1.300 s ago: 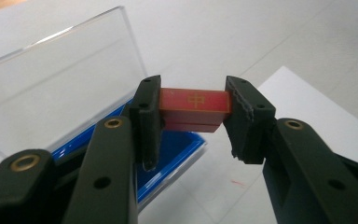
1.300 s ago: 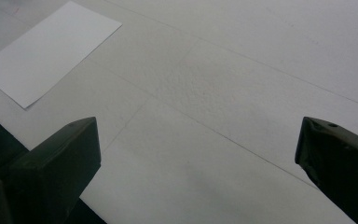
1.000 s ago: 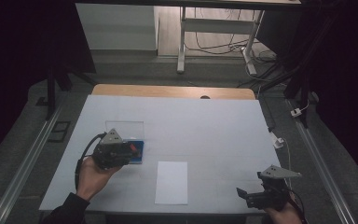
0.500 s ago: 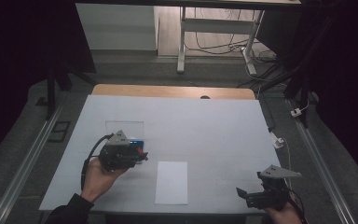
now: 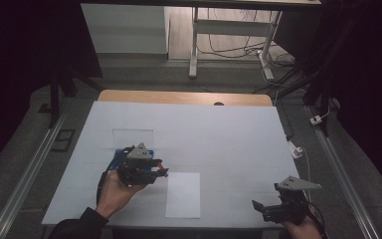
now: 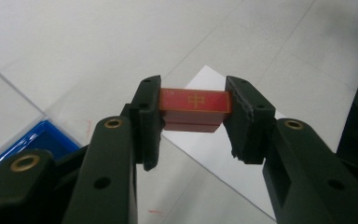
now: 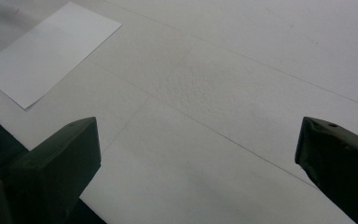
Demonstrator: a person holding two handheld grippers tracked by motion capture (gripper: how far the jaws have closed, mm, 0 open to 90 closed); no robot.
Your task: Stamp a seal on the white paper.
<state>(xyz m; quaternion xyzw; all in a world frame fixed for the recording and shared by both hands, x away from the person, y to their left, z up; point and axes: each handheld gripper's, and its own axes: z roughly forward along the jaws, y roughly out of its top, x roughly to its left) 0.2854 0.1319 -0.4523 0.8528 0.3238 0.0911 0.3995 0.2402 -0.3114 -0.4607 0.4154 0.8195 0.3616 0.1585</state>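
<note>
between left gripper (image 6: 193,121) jaws: red box (image 6: 195,109), lid on.

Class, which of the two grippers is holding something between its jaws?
The left gripper: its jaws clamp a red block. The right gripper stands wide open.

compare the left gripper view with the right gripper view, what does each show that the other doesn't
Left gripper view: the left gripper shut on a red block with a gold mark, and a blue edge at lower left. Right gripper view: the right gripper with its jaws wide apart and nothing between them. Both: the white sheet of paper on the pale table.
</note>
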